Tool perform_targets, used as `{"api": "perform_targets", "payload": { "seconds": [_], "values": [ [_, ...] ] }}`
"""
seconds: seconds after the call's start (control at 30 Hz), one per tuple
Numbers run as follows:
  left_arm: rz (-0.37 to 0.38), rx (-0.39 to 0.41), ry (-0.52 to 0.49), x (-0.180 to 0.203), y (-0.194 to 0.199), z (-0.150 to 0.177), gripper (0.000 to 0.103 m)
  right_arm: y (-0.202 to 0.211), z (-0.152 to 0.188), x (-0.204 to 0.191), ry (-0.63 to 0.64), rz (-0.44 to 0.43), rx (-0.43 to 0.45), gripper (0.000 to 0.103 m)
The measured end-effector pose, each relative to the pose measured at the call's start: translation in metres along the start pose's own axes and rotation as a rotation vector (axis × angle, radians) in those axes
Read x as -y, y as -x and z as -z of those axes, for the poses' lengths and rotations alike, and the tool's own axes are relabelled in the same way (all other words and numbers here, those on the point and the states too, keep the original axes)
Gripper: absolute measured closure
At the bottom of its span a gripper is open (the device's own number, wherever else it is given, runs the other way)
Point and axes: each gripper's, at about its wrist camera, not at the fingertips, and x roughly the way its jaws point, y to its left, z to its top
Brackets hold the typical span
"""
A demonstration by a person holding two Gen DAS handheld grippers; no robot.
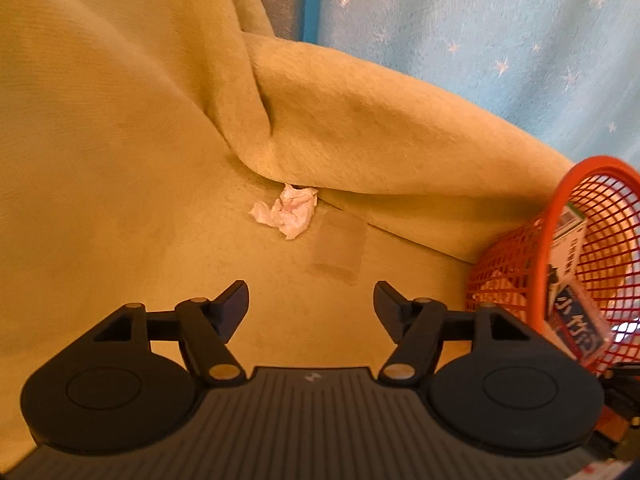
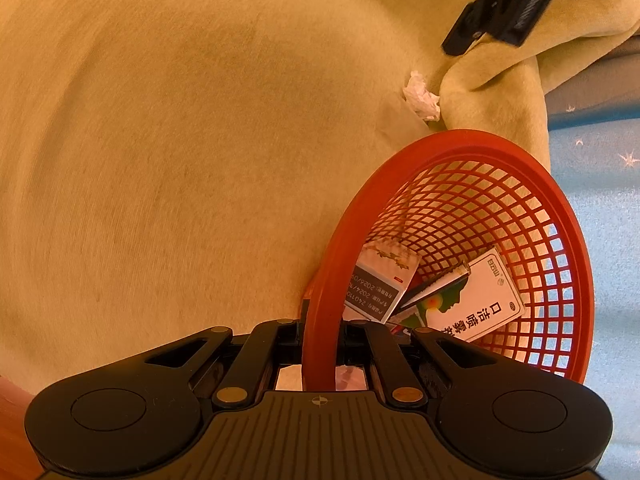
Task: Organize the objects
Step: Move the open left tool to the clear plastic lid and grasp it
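A crumpled white tissue (image 1: 286,215) lies on the tan blanket, tucked against a fold. My left gripper (image 1: 311,304) hovers just short of it, open, with nothing between its fingers. A flat clear plastic piece (image 1: 339,246) rests right of the tissue. At the right a red mesh basket (image 1: 568,264) is tipped on its side with boxes inside. My right gripper (image 2: 320,332) is shut on the red basket's rim (image 2: 320,344). In the right wrist view the basket holds a white medicine box (image 2: 476,304), a grey-and-white box (image 2: 380,284) and a dark pen-like item. The tissue (image 2: 421,98) lies beyond the basket.
A raised fold of tan blanket (image 1: 380,120) stands behind the tissue. Light blue star-patterned fabric (image 1: 520,40) lies beyond it to the right. The left gripper's black body (image 2: 508,0) shows at the top right of the right wrist view.
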Motion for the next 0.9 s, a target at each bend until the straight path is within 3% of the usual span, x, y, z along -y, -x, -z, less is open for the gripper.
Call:
{"api": "perform_targets", "payload": {
  "seconds": [0.33,0.73,0.9],
  "values": [
    [0.037,-0.002,-0.076,0.012,-0.061,-0.006,0.034,-0.001,0.002,0.003,-0.02,-0.009,0.006,0.102],
    [0.033,-0.044,-0.174,0.02,-0.12,-0.009,0.034,-0.001,0.009,0.004,-0.047,-0.015,0.021,0.102],
    [0.032,-0.062,-0.209,0.024,-0.134,-0.01,0.039,0.0,0.008,0.005,-0.056,-0.018,0.023,0.102]
  ]
}}
